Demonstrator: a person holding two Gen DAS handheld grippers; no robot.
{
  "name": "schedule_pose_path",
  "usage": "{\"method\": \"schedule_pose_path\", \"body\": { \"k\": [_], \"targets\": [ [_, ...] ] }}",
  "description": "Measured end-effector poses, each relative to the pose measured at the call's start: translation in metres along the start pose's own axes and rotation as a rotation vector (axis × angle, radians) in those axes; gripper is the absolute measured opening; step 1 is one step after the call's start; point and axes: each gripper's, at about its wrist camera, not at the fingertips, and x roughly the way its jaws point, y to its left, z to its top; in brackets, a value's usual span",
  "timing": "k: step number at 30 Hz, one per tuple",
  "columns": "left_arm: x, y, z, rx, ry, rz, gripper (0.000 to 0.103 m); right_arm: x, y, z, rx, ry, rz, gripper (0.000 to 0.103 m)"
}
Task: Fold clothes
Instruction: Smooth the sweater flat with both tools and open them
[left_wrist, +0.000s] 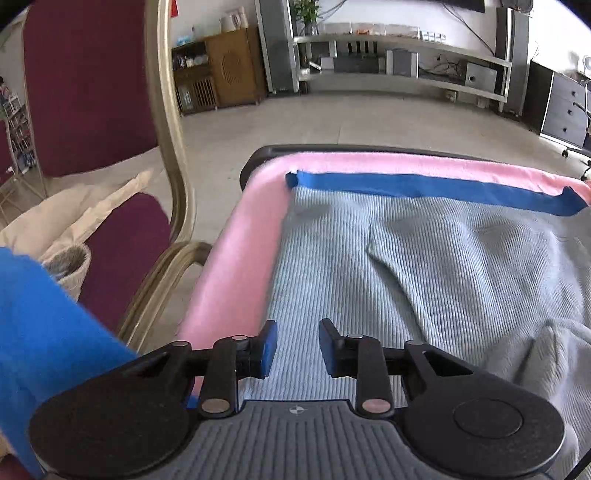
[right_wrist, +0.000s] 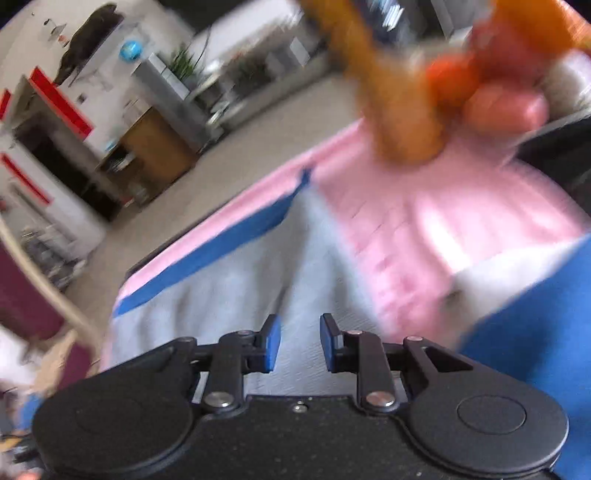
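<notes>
Two views showed one pale blue ribbed garment (left_wrist: 424, 258) spread on a surface under a pink cover (left_wrist: 236, 258), with blue tape (left_wrist: 424, 188) along its far edge.

Left wrist view: the left claw (left_wrist: 297, 349) hung just above the garment's near left part, its jaws narrowly parted with nothing between them. A raised crease ran across the cloth, and a grey bunch (left_wrist: 561, 354) lay at the right. A grip taken here could likely catch one layer only, so the fold would come out crooked.

Right wrist view, badly blurred: the right claw (right_wrist: 299, 345) hung over the same garment (right_wrist: 240, 280), its jaws likewise narrow and empty. An orange object (right_wrist: 402, 110) and a folded pink cloth (right_wrist: 424, 229) lay close beyond; a hurried reach might snag them or drag the cover.
</notes>
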Motion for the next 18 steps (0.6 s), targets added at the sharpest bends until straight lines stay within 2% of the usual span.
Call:
{"method": "schedule_pose_path", "body": {
  "k": [3,4,5,6,8,12,15,16,18],
  "targets": [
    [0.019,-0.004,-0.004,0.017,0.035,0.079,0.029,0.029,-0.006,-0.009,0.03,0.071,0.044,0.027],
    [0.019,-0.005,-0.007,0.032,0.03,0.111,0.03,0.033,-0.011,-0.013,0.03,0.077,0.034,0.013],
    [0.02,-0.006,-0.009,0.047,0.026,0.143,0.03,0.033,-0.017,-0.015,0.035,0.081,0.019,0.005],
    [0.019,-0.004,-0.011,0.052,0.028,0.171,0.03,0.028,-0.023,-0.013,0.05,0.082,-0.01,0.0],
    [0.018,0.001,-0.013,0.05,0.042,0.223,0.032,0.014,-0.034,-0.011,0.062,0.05,-0.091,0.0],
    [0.011,0.011,-0.013,0.035,0.067,0.227,0.033,-0.008,-0.035,-0.016,0.007,-0.004,-0.249,0.0],
    [0.006,0.018,-0.014,0.026,0.071,0.214,0.033,-0.015,-0.019,-0.025,-0.077,-0.053,-0.435,0.0],
    [0.002,0.019,-0.015,0.026,0.067,0.205,0.033,-0.019,-0.017,-0.026,-0.09,-0.064,-0.443,0.0],
    [-0.011,0.017,-0.015,0.022,0.049,0.174,0.032,-0.031,-0.015,-0.026,-0.058,-0.088,-0.376,0.006]
  ]
}}
